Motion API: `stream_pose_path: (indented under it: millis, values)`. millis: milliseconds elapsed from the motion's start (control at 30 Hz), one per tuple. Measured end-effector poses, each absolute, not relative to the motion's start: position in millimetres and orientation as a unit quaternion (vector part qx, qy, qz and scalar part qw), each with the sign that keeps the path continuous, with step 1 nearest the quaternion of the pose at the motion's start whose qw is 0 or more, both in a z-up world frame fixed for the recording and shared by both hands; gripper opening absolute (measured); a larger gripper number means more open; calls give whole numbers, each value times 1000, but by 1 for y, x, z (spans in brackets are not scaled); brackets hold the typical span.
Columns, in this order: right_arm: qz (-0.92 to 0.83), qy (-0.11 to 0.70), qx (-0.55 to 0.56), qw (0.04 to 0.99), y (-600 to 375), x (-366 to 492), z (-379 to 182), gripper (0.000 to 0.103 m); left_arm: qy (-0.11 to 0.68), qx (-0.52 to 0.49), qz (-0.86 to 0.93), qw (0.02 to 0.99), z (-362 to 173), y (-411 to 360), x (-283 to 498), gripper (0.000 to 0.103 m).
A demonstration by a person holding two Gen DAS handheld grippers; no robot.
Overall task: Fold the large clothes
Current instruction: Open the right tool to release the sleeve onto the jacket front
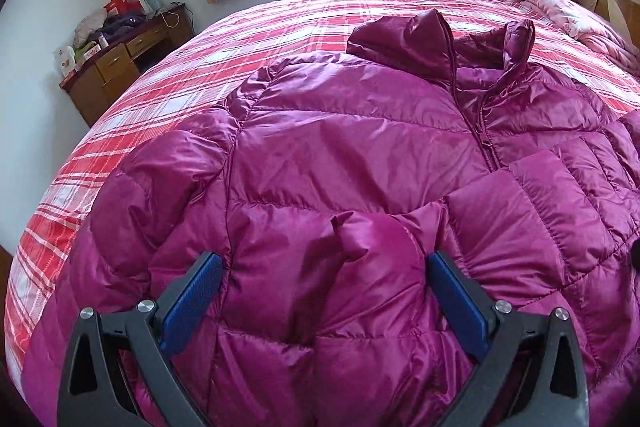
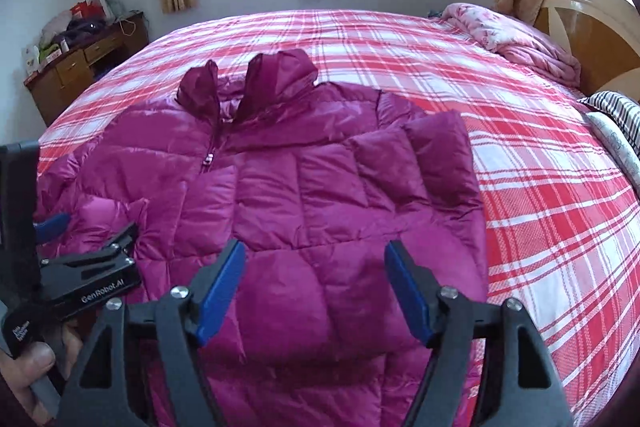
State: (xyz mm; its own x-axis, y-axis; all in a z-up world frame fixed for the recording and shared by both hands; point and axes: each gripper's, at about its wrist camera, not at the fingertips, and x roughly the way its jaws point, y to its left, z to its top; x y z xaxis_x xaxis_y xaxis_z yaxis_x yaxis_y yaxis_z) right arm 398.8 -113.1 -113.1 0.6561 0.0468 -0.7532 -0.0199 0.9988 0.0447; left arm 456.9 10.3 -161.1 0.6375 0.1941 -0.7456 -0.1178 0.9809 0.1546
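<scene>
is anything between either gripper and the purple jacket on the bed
Nothing visible. The left gripper and the right gripper both hang open right over the jacket, which lies face up on the plaid bedspread with nothing on it.

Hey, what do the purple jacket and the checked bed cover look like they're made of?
Jacket: likely nylon or polyester shell with puffy fill; it is glossy, with quilted stitched panels. Bed cover: looks like matte woven cotton or a blend, with a red-and-white plaid and no sheen.
</scene>
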Motion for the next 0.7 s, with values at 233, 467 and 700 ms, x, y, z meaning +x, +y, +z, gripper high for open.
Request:
stream_pose_path:
  millis: [233,467,700]
  values:
    - [14,425,10,905,-114,399,-132,74,417,43,85,904,-162,11,457,102]
    - [3,432,-19,902,-105,399,-136,77,415,44,85,905,-162,11,456,102]
    - [0,433,-24,901,-105,400,-138,80,414,42,84,906,-162,9,456,102]
